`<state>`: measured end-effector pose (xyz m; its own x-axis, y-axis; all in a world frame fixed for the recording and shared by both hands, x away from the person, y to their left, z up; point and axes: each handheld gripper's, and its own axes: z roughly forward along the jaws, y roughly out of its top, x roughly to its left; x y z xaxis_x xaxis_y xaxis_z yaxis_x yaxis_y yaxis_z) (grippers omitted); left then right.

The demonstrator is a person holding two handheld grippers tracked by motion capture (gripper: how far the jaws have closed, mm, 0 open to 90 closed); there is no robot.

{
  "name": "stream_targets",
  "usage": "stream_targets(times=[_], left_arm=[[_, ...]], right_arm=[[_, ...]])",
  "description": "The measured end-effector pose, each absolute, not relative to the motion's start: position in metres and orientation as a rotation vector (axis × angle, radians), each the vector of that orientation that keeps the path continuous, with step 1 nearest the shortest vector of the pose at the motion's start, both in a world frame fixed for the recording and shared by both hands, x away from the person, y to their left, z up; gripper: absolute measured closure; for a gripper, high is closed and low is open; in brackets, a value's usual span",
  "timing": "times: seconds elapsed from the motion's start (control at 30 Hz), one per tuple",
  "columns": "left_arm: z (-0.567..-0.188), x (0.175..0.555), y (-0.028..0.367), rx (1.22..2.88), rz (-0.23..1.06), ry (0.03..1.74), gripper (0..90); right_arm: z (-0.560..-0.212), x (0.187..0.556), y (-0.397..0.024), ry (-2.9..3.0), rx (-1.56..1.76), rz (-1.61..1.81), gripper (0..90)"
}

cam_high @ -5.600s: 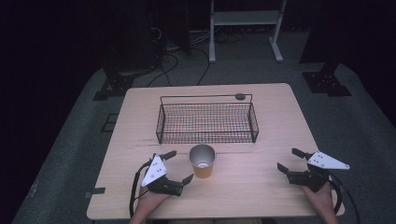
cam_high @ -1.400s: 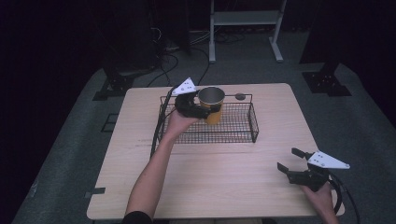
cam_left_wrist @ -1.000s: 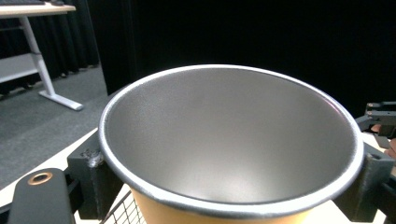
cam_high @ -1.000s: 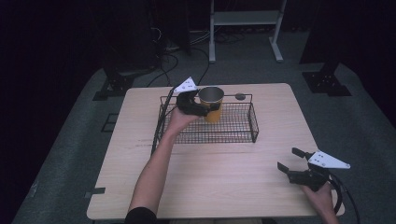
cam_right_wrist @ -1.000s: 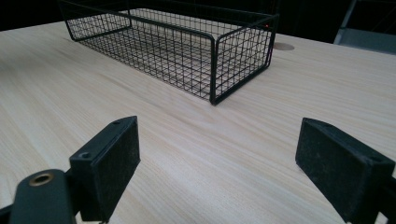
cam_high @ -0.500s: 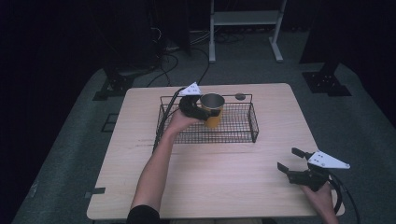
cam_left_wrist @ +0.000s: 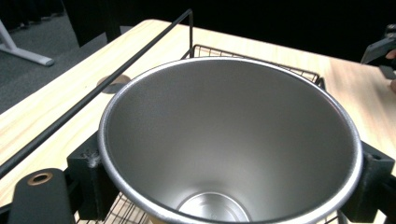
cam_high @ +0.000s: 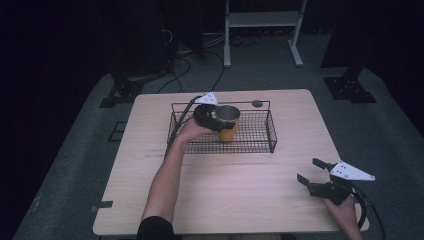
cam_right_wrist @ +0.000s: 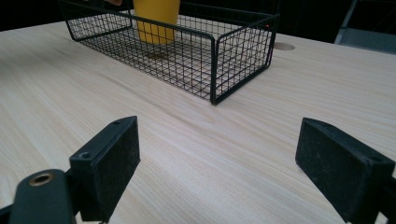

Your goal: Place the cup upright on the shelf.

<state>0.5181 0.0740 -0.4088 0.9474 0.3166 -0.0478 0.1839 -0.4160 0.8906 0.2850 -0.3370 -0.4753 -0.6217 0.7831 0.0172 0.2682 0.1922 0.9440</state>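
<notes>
A yellow cup with a steel inside stands upright inside the black wire basket, left of its middle and close to its floor. My left gripper is shut on the cup, one jaw on each side of its rim, and reaches in over the basket's left half. In the right gripper view the cup shows at the basket's far end. My right gripper is open and holds nothing, low over the table's front right corner. Its pads stand wide apart.
The basket lies across the back half of the light wooden table. A round cable hole sits behind the basket. Dark floor with cables and stand legs surrounds the table. The other gripper shows far off in the left gripper view.
My left gripper has come down with the cup from above the basket's back rim to low inside the basket. The right gripper has stayed in place.
</notes>
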Motion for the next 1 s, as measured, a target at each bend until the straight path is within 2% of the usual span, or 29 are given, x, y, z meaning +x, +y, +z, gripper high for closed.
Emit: stream_targets(times=[0.4,1.0], left_arm=[[-0.4131,0.5215,0.0654,2.074,0.105,0.317,12.2],[-0.4184,0.5223,0.0660,2.112,0.140,0.299,10.7]], right_arm=[[-0.4753,0.2849,-0.3373,1.999,0.976,1.434,12.7],[-0.4753,0.2848,-0.3374,2.002,0.974,1.436,12.7]])
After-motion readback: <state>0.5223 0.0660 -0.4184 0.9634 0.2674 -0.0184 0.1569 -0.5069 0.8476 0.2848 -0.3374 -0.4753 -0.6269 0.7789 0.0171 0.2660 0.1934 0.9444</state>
